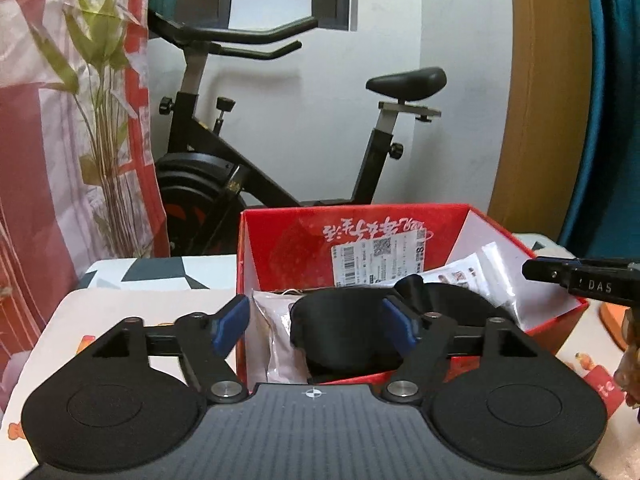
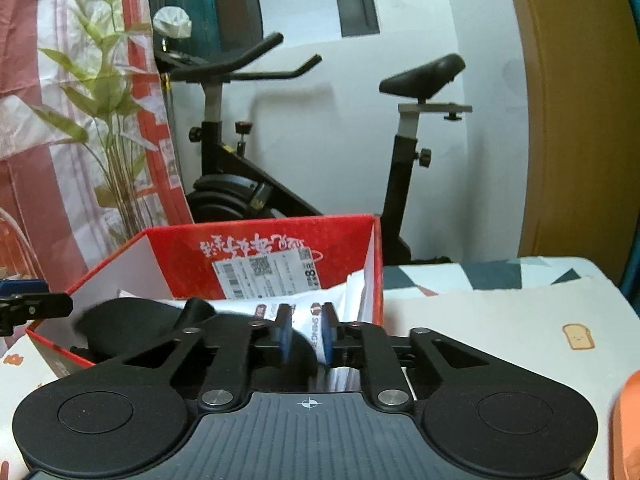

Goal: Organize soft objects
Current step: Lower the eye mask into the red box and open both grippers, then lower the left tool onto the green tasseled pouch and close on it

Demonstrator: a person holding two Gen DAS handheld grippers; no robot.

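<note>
Behind the table [image 2: 500, 312] an exercise bike [image 1: 256, 168] is seen against the wall. On the table the red box [image 1: 288, 236] is set, holding a black soft object [image 1: 340, 328] and white packets [image 1: 492, 272]. The left claw [image 1: 316, 322] is held wide apart over the box, gripping nothing. The right claw [image 2: 306, 336] is kept slightly apart, with a white packet [image 2: 310, 320] seen between its pads.
</note>
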